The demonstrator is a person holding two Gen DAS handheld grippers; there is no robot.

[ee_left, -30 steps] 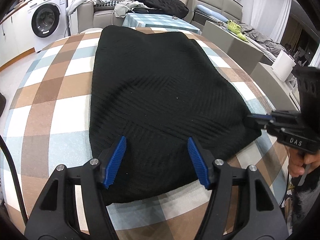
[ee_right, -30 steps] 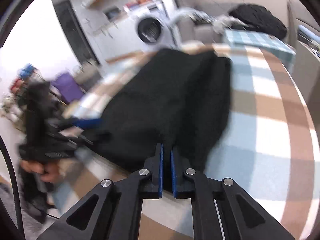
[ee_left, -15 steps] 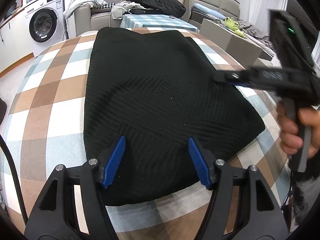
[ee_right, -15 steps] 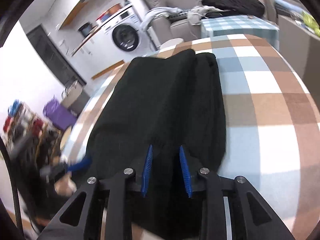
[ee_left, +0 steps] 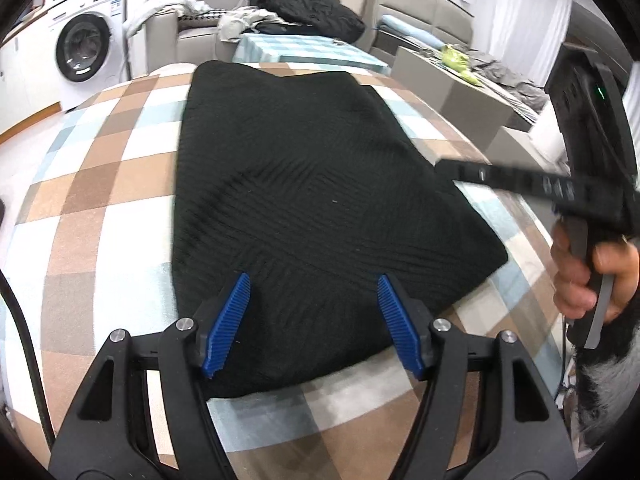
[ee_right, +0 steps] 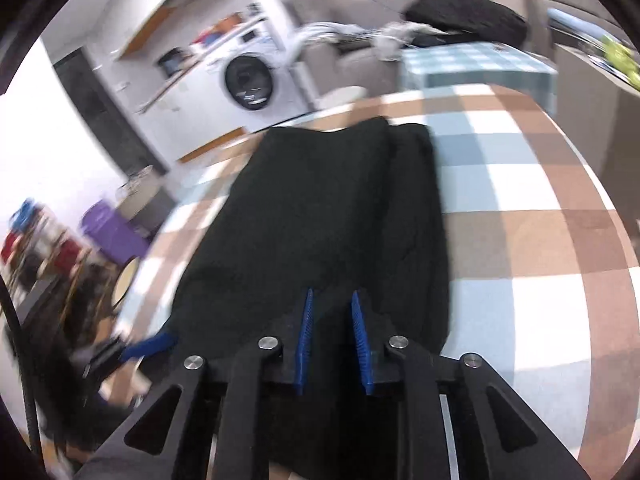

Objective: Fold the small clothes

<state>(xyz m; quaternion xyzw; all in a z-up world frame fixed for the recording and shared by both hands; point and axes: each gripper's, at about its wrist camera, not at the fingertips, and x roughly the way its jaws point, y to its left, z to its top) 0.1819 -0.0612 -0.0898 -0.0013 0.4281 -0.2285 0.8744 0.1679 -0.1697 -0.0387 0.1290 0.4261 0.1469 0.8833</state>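
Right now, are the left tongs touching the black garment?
Cannot tell. In the left wrist view the open left tongs overlap the black garment, but neither view shows contact or a gap plainly.

You can read only one marking for certain: the letters "DAS", blurred by motion, on the black body of the right gripper (ee_left: 456, 168) where it crosses the left wrist view. The washing machine (ee_left: 86, 50) carries a small label on its front panel, but you cannot make out its print. On the right wrist view, nothing legible reaches you; the whole frame is smeared.
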